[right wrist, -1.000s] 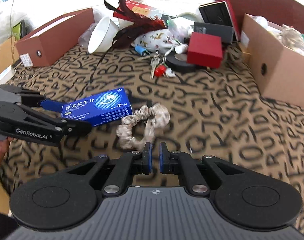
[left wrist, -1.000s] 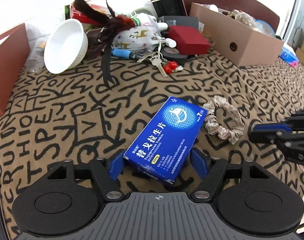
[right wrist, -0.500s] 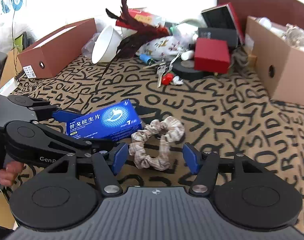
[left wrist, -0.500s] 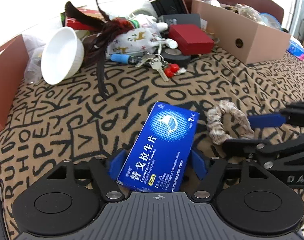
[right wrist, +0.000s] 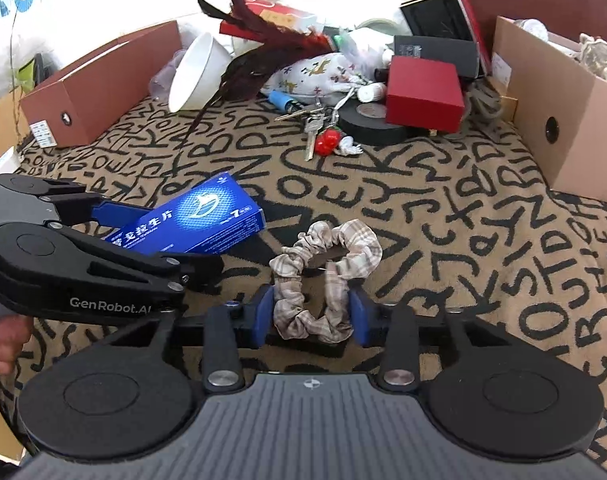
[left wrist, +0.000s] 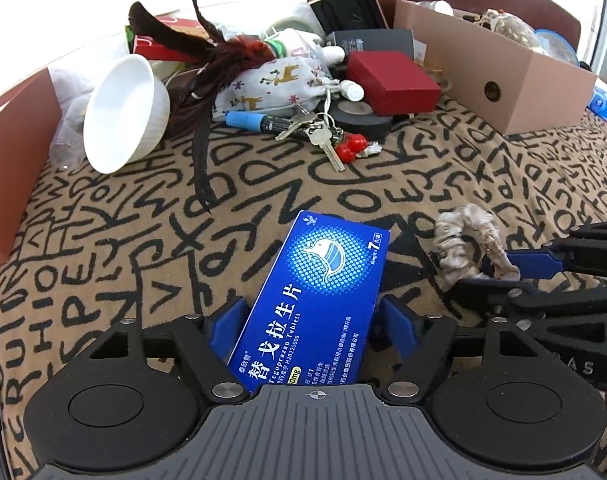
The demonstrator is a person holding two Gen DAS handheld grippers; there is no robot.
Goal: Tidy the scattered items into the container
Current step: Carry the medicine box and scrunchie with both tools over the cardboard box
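Observation:
My left gripper point(left wrist: 309, 330) is shut on a blue tablet box point(left wrist: 319, 296), whose far end sticks out forward and is tilted up off the cloth. The box also shows in the right wrist view point(right wrist: 195, 224), held by the left gripper point(right wrist: 159, 240). My right gripper point(right wrist: 311, 316) has its jaws around the near end of a beige checked scrunchie point(right wrist: 327, 264), pads close to or touching its sides. The scrunchie also shows in the left wrist view point(left wrist: 469, 244). An open cardboard box point(right wrist: 559, 120) with items inside stands at the right.
A pile lies at the back: white bowl point(left wrist: 121, 114), dark feathers point(left wrist: 207, 64), printed pouch point(left wrist: 275, 84), keys with red charm point(left wrist: 323, 136), black tape roll point(left wrist: 359, 116), red box point(left wrist: 391, 82). A brown box point(right wrist: 99, 92) stands at the left.
The left gripper closed on the blue box and tilted its far end up. The right gripper opened from shut, moved forward, and its jaws narrowed around the scrunchie.

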